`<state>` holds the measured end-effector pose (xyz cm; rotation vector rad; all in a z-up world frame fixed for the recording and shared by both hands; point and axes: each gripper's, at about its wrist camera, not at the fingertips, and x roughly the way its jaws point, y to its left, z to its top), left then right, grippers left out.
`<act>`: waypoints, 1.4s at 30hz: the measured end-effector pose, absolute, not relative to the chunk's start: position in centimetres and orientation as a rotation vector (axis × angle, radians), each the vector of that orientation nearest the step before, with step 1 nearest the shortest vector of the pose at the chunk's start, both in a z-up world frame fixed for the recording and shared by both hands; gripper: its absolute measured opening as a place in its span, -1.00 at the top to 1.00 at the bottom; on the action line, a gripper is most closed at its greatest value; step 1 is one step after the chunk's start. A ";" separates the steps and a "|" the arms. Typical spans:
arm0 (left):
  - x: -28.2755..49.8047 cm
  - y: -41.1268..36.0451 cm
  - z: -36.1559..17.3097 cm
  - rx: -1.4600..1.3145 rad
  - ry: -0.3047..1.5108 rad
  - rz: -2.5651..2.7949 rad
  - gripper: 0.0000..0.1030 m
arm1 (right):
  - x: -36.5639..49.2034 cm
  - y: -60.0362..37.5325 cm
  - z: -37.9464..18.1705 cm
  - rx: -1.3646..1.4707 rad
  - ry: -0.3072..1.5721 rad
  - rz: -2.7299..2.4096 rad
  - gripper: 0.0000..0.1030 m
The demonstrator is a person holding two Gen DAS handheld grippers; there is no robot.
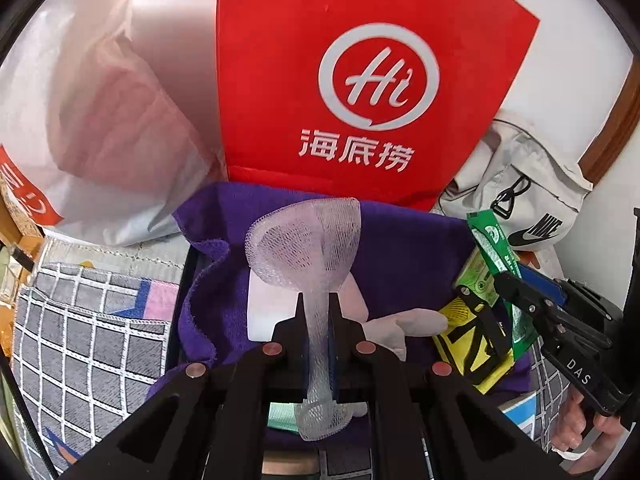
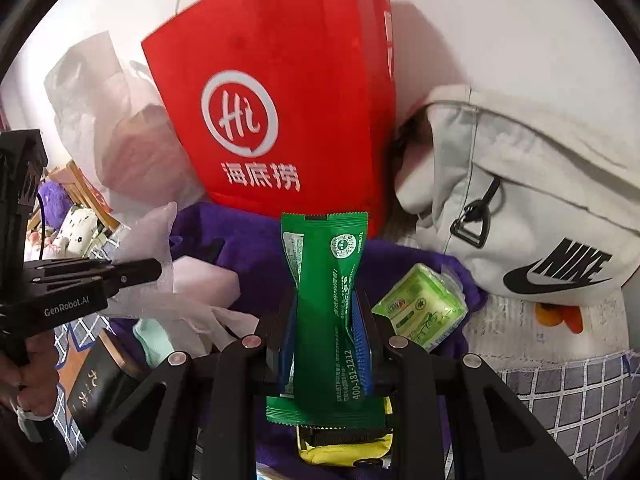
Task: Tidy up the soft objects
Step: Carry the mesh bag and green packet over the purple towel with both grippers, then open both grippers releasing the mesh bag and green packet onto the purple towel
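Left hand-held gripper (image 1: 318,312) pinches foam net (image 1: 308,240); right (image 2: 324,308) clamps green packet (image 2: 324,300).

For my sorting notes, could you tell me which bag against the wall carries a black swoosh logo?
The pale grey Nike bag, right of the red bag, which bears a white circle logo.

A tall red paper bag (image 1: 360,80) with a white "Hi" logo stood at the upper centre of the left wrist view, a translucent white plastic bag (image 1: 80,120) slumped to its left. A pale grey Nike bag (image 2: 540,200) leaned at the right of the right wrist view. A grey grid-patterned cover (image 1: 80,340) filled the lower left.
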<state>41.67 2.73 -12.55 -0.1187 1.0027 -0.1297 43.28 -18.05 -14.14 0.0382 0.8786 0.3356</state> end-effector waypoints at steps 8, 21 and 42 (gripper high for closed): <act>42.6 2.9 -13.9 -0.137 1.047 -0.133 0.86 | 44.4 -17.7 -16.9 0.051 0.978 0.357 0.49; 43.3 2.1 -14.8 -0.148 1.079 -0.174 0.52 | 44.9 -16.7 -18.6 0.023 1.030 0.353 0.25; 41.4 1.4 -11.0 -0.095 1.043 -0.144 -0.29 | 43.0 -19.1 -13.8 0.089 0.927 0.283 -0.52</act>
